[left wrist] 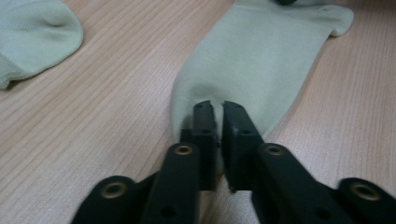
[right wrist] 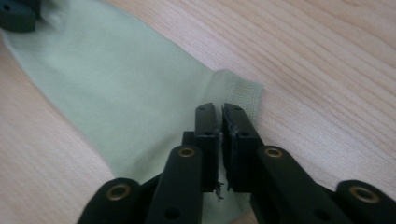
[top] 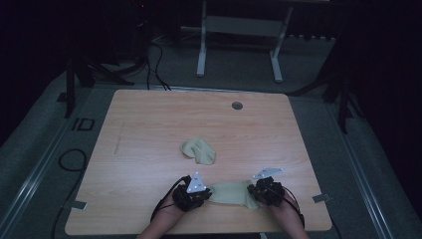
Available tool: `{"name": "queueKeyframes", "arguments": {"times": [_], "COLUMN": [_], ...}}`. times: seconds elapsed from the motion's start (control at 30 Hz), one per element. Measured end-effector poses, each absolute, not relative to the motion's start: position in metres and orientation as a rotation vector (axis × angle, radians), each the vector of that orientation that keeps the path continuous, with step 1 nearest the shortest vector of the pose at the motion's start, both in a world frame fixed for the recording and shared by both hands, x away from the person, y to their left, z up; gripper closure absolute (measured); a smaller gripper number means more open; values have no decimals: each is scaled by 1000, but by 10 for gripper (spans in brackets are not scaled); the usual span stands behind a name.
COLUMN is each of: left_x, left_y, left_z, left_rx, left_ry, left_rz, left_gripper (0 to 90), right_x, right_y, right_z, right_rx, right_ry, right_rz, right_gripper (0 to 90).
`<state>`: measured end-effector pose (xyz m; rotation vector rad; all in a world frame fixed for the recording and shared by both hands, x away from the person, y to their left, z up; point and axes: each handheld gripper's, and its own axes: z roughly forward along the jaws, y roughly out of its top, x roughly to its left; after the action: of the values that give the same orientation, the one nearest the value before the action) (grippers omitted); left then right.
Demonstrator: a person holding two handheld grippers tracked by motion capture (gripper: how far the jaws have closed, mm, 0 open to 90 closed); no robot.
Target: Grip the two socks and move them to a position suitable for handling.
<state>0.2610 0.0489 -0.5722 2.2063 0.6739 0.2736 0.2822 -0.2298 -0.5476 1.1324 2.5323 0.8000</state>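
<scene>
A pale green sock point(top: 229, 193) lies flat near the table's front edge, stretched between my two grippers. My left gripper point(top: 206, 193) is shut on its toe end, and the fabric puckers at the jaws point(left wrist: 217, 109). My right gripper point(top: 255, 191) is shut on the ribbed cuff end point(right wrist: 219, 112). The sock's body point(left wrist: 261, 60) runs away from the left jaws; in the right gripper view the sock's body point(right wrist: 116, 93) stretches toward the left gripper point(right wrist: 16, 16) at top left. A second, crumpled sock point(top: 199, 151) lies mid-table, and this second sock point(left wrist: 32, 37) also sits at upper left in the left gripper view.
The wooden table point(top: 149, 124) has a grey grommet hole point(top: 237, 105) near its far edge. Both hands rest at the front edge. Cables point(top: 69, 159) lie on the floor at the left. A white frame's legs point(top: 201, 50) stand behind the table.
</scene>
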Motion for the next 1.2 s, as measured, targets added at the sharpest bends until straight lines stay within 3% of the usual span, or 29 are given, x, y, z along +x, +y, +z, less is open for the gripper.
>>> {"name": "queueKeyframes", "arguments": {"times": [0.17, 0.43, 0.57, 1.03, 1.17, 1.2], "left_x": [256, 243, 240, 224, 222, 222], "left_y": [56, 84, 99, 117, 118, 117], "left_z": [-561, -558, -568, -570, -568, -568], "left_rx": [2156, 2117, 2111, 2094, 2078, 2081], "left_ry": [681, 748, 796, 799, 805, 806], "left_rz": [258, 285, 270, 267, 265, 275], "left_gripper": [670, 669, 669, 624, 544, 456], "right_x": [279, 303, 325, 386, 397, 406], "right_y": [-227, -202, -179, -83, -69, -59], "right_z": [-532, -504, -496, -500, -509, -518], "right_rx": [1101, 1039, 1028, 1003, 1018, 1053], "right_ry": [2507, 2464, 2454, 2503, 2516, 2517], "right_rz": [859, 927, 946, 893, 865, 855], "right_gripper": [729, 614, 601, 523, 493, 467]}}
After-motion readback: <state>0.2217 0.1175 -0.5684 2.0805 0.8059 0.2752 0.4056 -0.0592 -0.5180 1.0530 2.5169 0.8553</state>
